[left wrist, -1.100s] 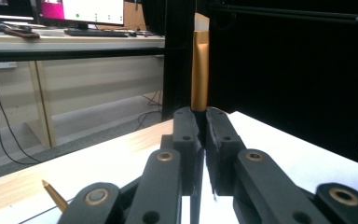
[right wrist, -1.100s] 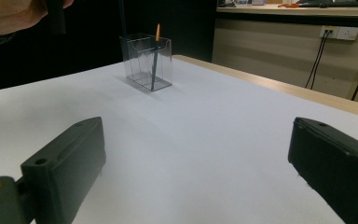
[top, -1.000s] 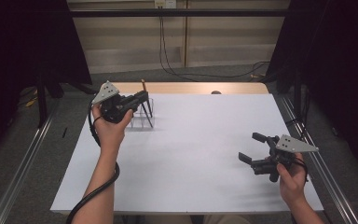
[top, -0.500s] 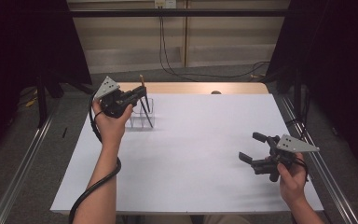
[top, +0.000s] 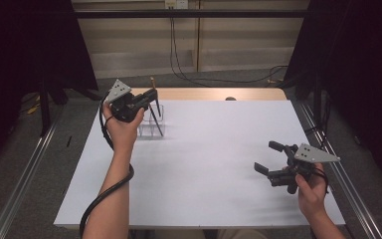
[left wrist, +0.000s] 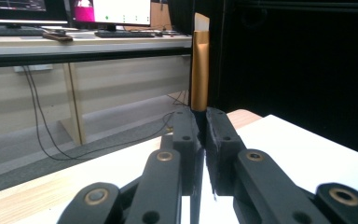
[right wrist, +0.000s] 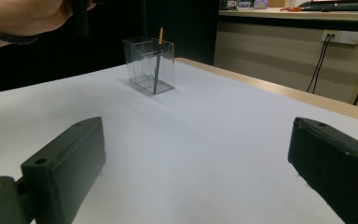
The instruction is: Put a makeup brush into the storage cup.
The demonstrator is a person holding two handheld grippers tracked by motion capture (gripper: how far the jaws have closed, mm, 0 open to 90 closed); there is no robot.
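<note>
White paper covered the worktop (top: 204, 164), and at its far left corner the left tool (top: 149, 97) was pressed together on a brush (left wrist: 199, 70), pinching its dark handle just under the gold ferrule so the long axis stood near upright, bristles up. Directly below it sat the clear holder (top: 151, 124), the handle's lower end angling into it. The right tool (top: 268, 158), spread wide and holding nothing, hung well apart at the near right, so the left hand (top: 122, 130) was much the nearer.
</note>
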